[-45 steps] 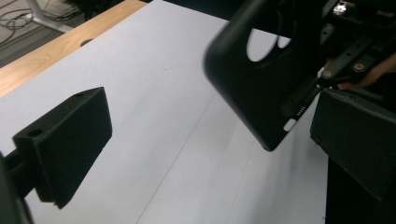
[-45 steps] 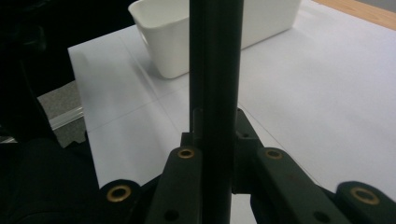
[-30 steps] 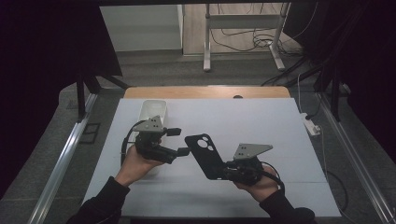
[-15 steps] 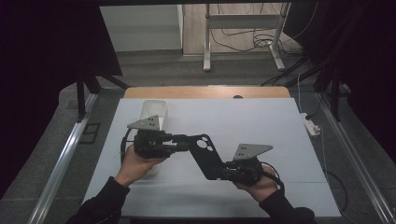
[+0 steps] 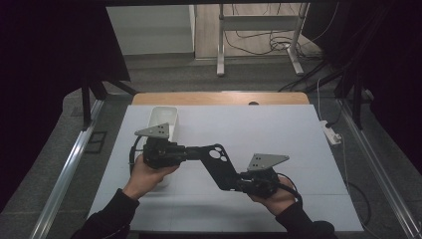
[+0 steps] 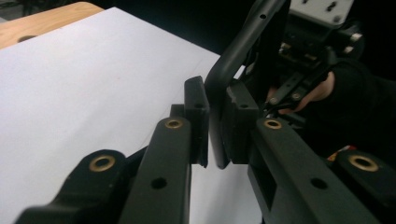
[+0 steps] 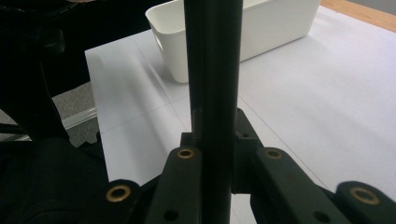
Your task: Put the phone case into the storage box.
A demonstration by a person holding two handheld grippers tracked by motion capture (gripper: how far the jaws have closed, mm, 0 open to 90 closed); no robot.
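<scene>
A white sheet covers the table [image 5: 278, 134], whose wooden far edge shows beyond it, in a dark room with grey floor and cables behind. On it stands one white bin [image 5: 163, 122], and near it one black phone case [image 5: 220, 164] is held above the sheet between two grippers, each topped by a grey plate. The high view shows the case's camera cutout, while the gripper views show the grip: the right gripper [image 7: 215, 140] is clamped on the case's edge, and the left gripper [image 6: 215, 126] straddles its other end, one pad touching and a slight gap at the other.
</scene>
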